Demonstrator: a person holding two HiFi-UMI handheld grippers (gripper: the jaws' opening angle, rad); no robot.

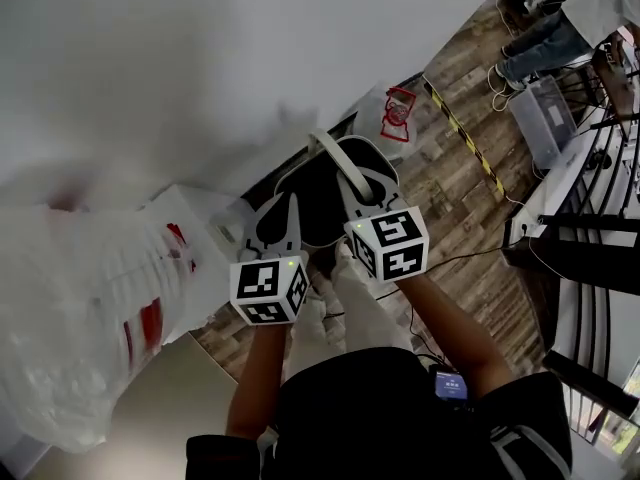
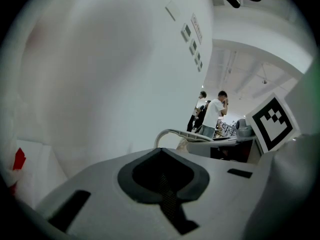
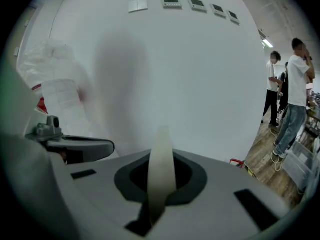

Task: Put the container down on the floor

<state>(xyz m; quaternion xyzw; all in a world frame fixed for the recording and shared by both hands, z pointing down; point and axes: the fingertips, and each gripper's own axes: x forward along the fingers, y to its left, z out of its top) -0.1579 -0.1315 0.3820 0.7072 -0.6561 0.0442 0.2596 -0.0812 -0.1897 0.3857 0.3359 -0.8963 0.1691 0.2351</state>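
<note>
Head view: container (image 1: 318,213), a dark body w/ a pale handle (image 1: 322,146), hangs between both claws in front of the person. It's over the wood floor (image 1: 470,138) close to the white wall, not set down yet. Looks like the lowering step, prob. partway.

Right claw (image 1: 352,173) is pressed together on the handle; the right gripper view shows the pale strip running up through the jaw slot. Left claw (image 1: 283,213) sits at the container's left side, just beside the right one. The left gripper view has its jaws together w/ only dark mesh in the slot — can't tell if that's part of the container.

Next: bring both down evenly till the base rests on the floor, then let go.
</note>
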